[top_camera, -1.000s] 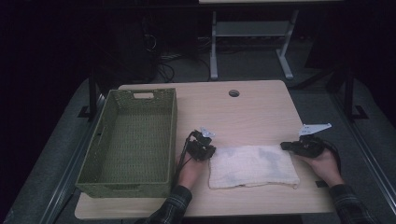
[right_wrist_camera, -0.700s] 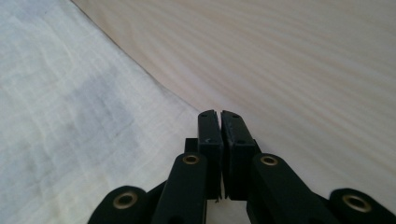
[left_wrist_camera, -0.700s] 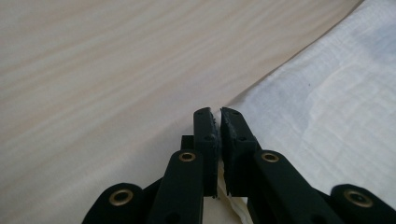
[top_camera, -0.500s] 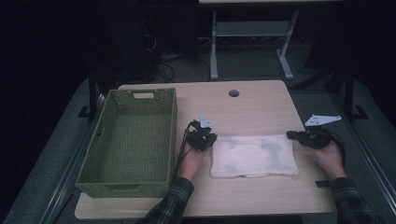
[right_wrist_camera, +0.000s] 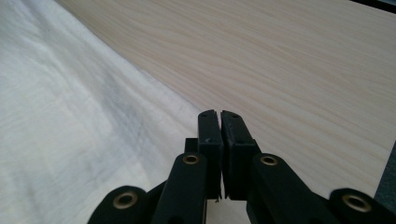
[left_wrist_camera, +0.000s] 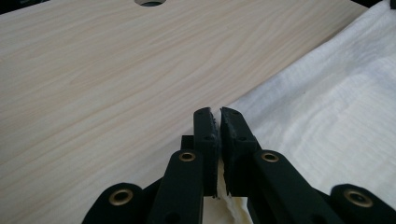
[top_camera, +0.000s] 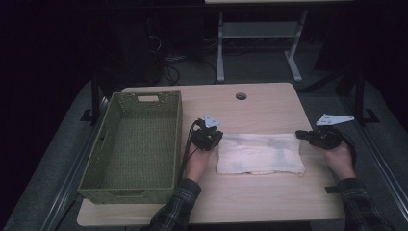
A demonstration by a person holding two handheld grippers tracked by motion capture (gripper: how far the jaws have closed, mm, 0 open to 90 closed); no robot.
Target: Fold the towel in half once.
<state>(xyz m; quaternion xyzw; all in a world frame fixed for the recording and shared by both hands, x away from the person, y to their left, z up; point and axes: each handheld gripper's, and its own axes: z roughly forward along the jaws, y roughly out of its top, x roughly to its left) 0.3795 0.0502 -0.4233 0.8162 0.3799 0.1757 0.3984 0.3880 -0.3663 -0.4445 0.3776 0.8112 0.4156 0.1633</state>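
A white folded towel [top_camera: 260, 154] lies flat on the light wood table [top_camera: 260, 108] in front of the person. My left gripper [top_camera: 217, 137] is at the towel's far left corner. In the left gripper view the jaws [left_wrist_camera: 218, 114] are shut, with a sliver of white cloth pinched between them, and the towel [left_wrist_camera: 336, 102] spreads to the right. My right gripper [top_camera: 299, 134] is at the towel's far right corner. Its jaws [right_wrist_camera: 218, 114] are shut on the towel's edge, and the towel [right_wrist_camera: 60, 116] spreads to the left.
A green woven basket [top_camera: 179, 139] stands on the table's left side, close to the left hand. A round cable hole [top_camera: 241, 96] is near the far edge. A metal frame [top_camera: 260, 43] stands on the dark floor beyond the table.
Both hands have moved away from the person and a little up. The towel's far edge went with them, and the cloth now lies smoother and more stretched out.
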